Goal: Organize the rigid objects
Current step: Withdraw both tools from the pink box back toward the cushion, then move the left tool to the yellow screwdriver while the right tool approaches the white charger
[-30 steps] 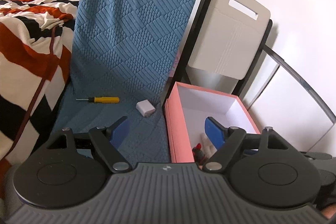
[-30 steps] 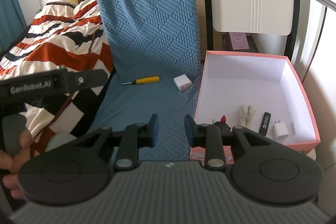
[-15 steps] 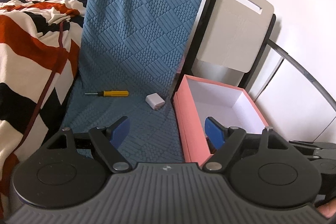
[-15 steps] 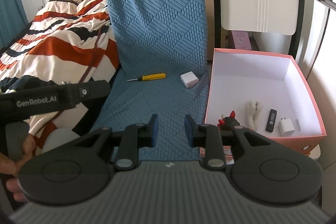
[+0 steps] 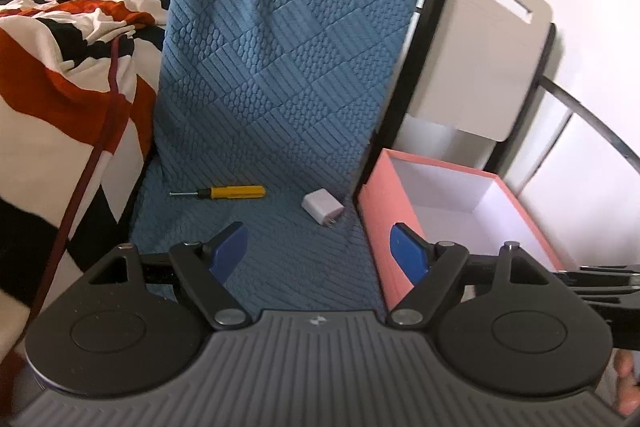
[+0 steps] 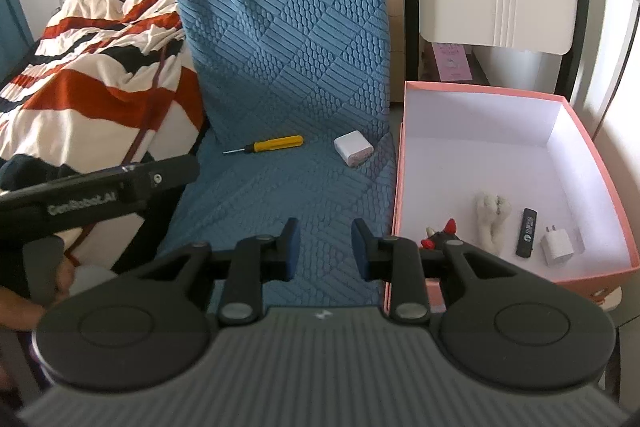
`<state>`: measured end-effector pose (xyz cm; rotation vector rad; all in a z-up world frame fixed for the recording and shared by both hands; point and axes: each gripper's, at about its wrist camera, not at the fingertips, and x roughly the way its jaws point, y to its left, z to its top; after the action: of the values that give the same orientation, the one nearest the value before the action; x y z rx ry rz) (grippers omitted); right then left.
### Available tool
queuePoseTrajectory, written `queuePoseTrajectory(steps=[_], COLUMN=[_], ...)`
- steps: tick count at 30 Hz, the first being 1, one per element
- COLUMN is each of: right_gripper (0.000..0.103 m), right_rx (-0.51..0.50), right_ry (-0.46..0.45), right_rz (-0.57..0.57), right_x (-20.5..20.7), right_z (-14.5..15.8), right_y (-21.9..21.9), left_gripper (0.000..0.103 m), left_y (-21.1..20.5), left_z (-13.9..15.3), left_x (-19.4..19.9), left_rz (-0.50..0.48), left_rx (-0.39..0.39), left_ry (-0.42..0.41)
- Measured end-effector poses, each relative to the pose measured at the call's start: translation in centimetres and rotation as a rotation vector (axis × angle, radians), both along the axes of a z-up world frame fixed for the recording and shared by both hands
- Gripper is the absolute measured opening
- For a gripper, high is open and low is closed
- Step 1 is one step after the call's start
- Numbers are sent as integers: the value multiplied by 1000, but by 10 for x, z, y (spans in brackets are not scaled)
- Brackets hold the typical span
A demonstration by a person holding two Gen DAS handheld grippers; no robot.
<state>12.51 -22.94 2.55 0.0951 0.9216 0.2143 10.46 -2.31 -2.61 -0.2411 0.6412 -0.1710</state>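
My right fingers (image 6: 362, 247) hide part of the dark red-horned figure (image 6: 440, 237) near the pink box's (image 6: 600, 163) front wall. Print on the black stick (image 6: 527, 233) is too small to read. My hand (image 6: 24, 303) is cut by the left edge.

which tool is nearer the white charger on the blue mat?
Left, I'd judge. Left tool sits just short of the charger; right tool hangs further back from it.

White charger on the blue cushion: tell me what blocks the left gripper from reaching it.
Nothing visible does. The white charger lies alone on the blue cushion, ahead of the open, empty left gripper; the pink box stands to its right.
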Motion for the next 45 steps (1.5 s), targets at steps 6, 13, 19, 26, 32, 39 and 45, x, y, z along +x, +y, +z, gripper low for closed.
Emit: queuePoseTrajectory(steps=[6,13,19,26,32,39,45], right_gripper=[31,31,31,31,31,31,31], right_rx=[-33,-64,-87,-111,-99,-83,-88], right_ry=[32,64,101,108,121,123,113], right_rz=[-1,-8,10,48,64,73,65], right_x=[29,64,96,123,138,157,178], right_z=[-16,-38,-63,-91,-118,-144,-162], right_y=[7,17,29,45,53,61,62], left_gripper=[82,82,82,82,82,82,82], left_y=[12,29,45,55,66,69,67], left_z=[-18,-49,-84,-111,-139,-148,-156], left_x=[36,73,105,138,171,199,226], left_rz=[3,18,41,28,45,55,37], left_rx=[2,9,-8,2,-20,49,137], left_ry=[-2,5,39,66,142,160,174])
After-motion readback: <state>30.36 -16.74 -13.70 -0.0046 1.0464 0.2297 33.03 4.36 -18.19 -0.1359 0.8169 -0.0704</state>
